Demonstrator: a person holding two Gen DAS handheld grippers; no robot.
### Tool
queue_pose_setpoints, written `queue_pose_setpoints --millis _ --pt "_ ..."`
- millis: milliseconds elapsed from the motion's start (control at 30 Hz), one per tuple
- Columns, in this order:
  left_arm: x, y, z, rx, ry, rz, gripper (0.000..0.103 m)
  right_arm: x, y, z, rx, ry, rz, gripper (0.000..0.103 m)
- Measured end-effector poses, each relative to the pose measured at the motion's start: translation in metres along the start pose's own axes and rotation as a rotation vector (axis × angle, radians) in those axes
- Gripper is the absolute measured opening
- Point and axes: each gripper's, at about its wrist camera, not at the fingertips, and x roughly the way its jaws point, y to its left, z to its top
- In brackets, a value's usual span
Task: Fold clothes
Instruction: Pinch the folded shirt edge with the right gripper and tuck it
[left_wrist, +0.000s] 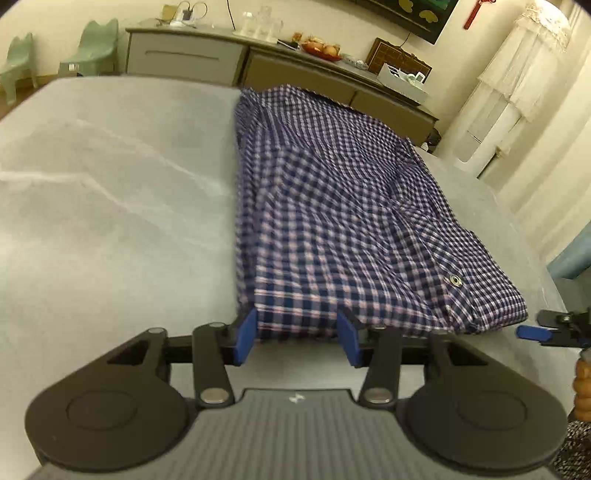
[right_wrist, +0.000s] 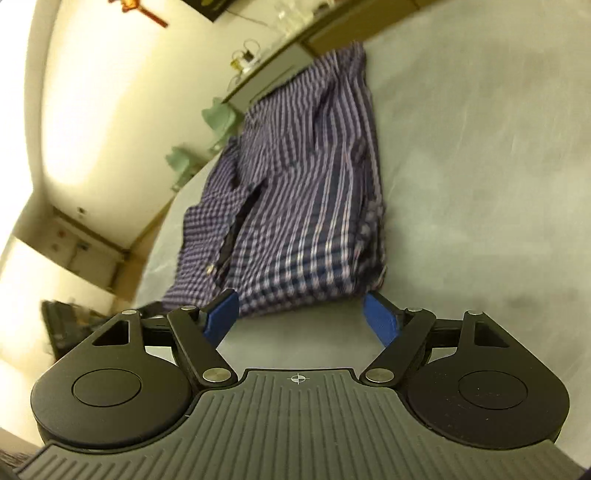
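Both claws stood spread and pinched nothing. The left claw (left_wrist: 297, 334) had the near hem of the checked shirt (left_wrist: 343, 206) between its blue fingers (left_wrist: 246, 338), unpressed; the right claw (right_wrist: 301, 319) straddled the hem's other corner. The shirt lay lengthwise ahead of them on the grey desk (left_wrist: 110, 184). A fold seemed just laid; next, regrasping an edge for another fold.

shirt (left_wrist: 332, 206) on table (left_wrist: 110, 184) | sideboard (left_wrist: 229, 62) behind table | chairs (left_wrist: 92, 48) left of sideboard
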Motion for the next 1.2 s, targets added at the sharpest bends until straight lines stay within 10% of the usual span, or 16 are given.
queue_pose_setpoints --millis 267,433,867,1200 --pt "0.033 -0.007 0.011 -0.126 -0.02 0.027 0.054 0.028 -0.014 -0.001 0.13 -0.11 -0.023 0.068" --pt "0.03 0.002 0.012 -0.243 -0.073 0.036 0.02 0.031 -0.004 -0.003 0.062 -0.165 -0.106 0.009" --pt "-0.013 0.02 -0.013 -0.348 -0.154 0.024 0.023 -0.014 -0.003 -0.028 0.034 -0.241 -0.145 0.006" --pt "-0.012 0.014 -0.026 -0.409 -0.091 -0.128 0.065 -0.012 0.018 -0.022 0.015 -0.24 -0.133 0.007"
